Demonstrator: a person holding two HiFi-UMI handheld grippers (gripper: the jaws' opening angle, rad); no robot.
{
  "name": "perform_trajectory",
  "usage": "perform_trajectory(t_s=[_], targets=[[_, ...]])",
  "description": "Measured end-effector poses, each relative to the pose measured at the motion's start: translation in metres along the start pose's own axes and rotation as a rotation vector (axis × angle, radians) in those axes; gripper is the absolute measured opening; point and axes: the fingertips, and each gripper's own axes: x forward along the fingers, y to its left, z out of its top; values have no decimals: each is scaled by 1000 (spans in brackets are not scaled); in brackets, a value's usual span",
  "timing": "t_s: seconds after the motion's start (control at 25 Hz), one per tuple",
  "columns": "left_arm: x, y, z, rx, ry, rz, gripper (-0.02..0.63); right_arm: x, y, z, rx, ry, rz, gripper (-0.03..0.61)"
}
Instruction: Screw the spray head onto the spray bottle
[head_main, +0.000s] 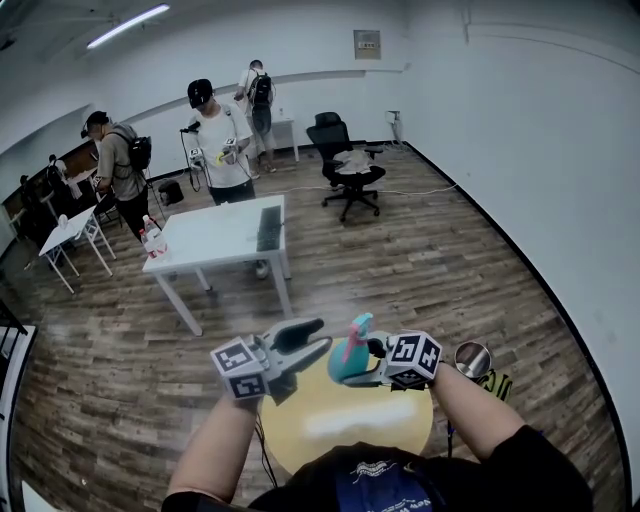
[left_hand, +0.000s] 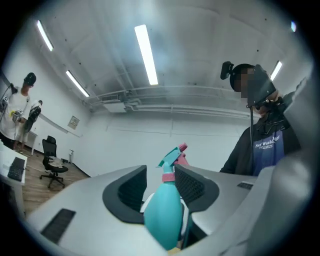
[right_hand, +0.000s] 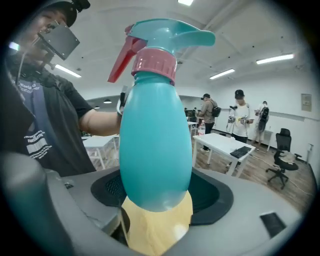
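A teal spray bottle is held upright above a round yellow table; its teal spray head, with a pink trigger and pink collar, sits on the neck. My right gripper is shut on the bottle's lower body, with a pad on either side. My left gripper comes from the left at about the same height, its jaws standing apart. In the left gripper view the bottle shows between those jaws and the pads do not press on it.
A white table stands on the wooden floor ahead, with a black office chair behind it to the right. Three people stand at the back of the room. A white wall runs along the right side.
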Motion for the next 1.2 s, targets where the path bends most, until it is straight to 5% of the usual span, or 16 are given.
perform_trajectory(t_s=[0.2, 0.32, 0.52, 0.76, 1.2], targets=[[6, -14, 24, 15, -40, 47, 233, -3, -36, -17, 36, 50, -174, 379], [17, -16, 29, 87, 23, 109, 270, 4, -37, -17, 20, 80, -196, 379], [20, 1, 15, 197, 123, 213, 256, 12, -27, -8, -18, 64, -144, 379], [10, 19, 21, 167, 109, 291, 216, 6, -5, -1, -65, 40, -79, 379], [39, 19, 0, 131, 149, 210, 210, 16, 18, 2, -126, 80, -12, 377]])
